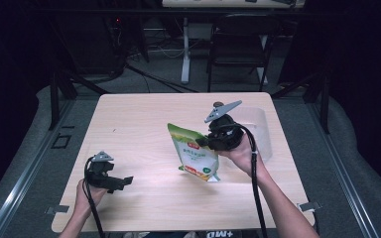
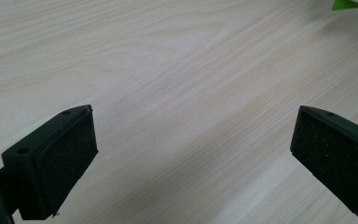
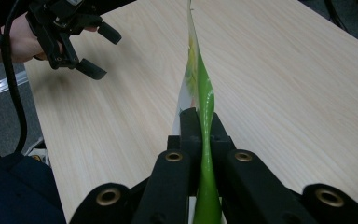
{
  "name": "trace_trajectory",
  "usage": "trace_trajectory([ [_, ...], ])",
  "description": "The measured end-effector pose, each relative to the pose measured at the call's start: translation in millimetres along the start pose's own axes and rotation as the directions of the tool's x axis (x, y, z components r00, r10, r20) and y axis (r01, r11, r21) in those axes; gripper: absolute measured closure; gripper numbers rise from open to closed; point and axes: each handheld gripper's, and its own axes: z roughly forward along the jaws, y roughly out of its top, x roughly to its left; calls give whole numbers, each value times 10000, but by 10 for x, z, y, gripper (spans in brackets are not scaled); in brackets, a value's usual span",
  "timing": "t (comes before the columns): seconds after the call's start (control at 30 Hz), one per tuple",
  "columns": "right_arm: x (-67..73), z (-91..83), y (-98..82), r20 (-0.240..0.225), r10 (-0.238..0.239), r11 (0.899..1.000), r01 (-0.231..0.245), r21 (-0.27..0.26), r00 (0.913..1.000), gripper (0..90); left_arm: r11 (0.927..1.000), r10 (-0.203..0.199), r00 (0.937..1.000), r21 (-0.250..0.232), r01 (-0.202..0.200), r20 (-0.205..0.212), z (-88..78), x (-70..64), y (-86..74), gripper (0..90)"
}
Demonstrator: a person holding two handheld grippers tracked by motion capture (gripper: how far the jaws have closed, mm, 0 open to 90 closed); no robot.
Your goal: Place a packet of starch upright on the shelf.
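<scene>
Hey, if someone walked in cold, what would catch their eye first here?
The green snack pouch, held up over the middle of the wooden table, pinched at its edge by the shut right tongs. Next, the left tongs near the table's front left corner, jaws wide apart with nothing between them.

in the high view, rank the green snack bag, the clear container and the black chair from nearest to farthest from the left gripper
1. Green snack bag: mid-table, to the right of the left gripper, clamped in the right gripper.
2. Clear container: toward the table's far right.
3. Black chair: on the floor beyond the table's far edge.
</scene>
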Motion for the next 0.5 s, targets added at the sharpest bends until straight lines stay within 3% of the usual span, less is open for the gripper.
trace_trajectory([
  [0.23, -71, -45, 33, 156, 122, 9998, -120, -164, 9998, 900, 9995, 234, 9997, 191, -236, 74, 5, 4, 5, 4],
  [0.5, -146, -73, 86, 370, 186, 9996, -178, -220, 9991, 900, 9996, 208, 9998, 169, -208, 8, 2, -3, 5, 4],
])
